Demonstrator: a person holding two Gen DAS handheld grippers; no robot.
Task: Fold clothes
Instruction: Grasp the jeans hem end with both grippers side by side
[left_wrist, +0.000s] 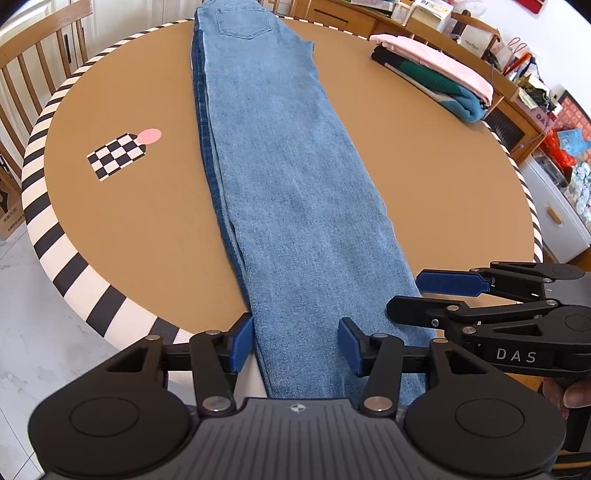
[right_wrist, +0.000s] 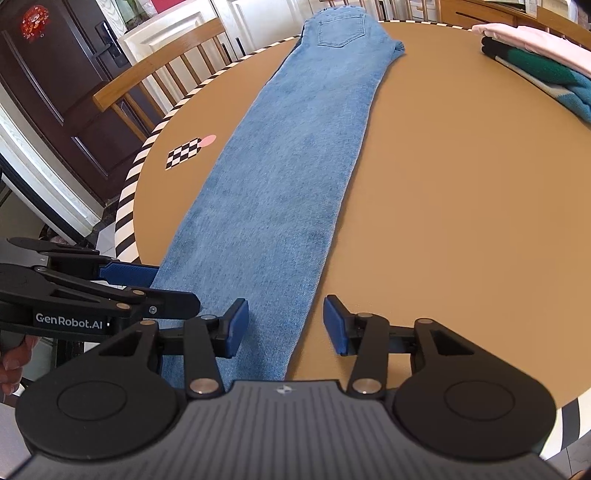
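From the left wrist view, the jeans (left_wrist: 273, 177) are lying flat along the round table (left_wrist: 129, 229), folded lengthwise leg over leg, the waist and back pocket at the far edge and the hems hanging over the near rim. The left gripper (left_wrist: 295, 345) is hovering above the hem end with its jaws standing apart; the left pad is sitting at the left edge of the denim and the right pad over the cloth, neither one pressing on it. The right gripper (left_wrist: 421, 291) is coming in from the side, just beside the right edge of the leg, also apart and empty.

Risk: the darker under-layer is showing along the left edge, so the two legs are not lying flush. A pinch taken here is likely to catch only the top layer, and the lower leg would be left behind when the hem is lifted.

From the right wrist view, the right gripper (right_wrist: 282, 321) is straddling the right edge of the jeans (right_wrist: 280, 177), the left pad over denim and the right pad over bare table (right_wrist: 443, 221). Its jaws are open with nothing clamped. The left gripper (right_wrist: 155, 284) is sitting at the opposite edge.

Risk: the hems are overhanging the rim, so the weight may be dragging the cloth off if only one side gets gripped. An uneven lift would skew the fold. The stack of folded clothes (right_wrist: 539, 70) is lying well apart and is posing no obstruction.
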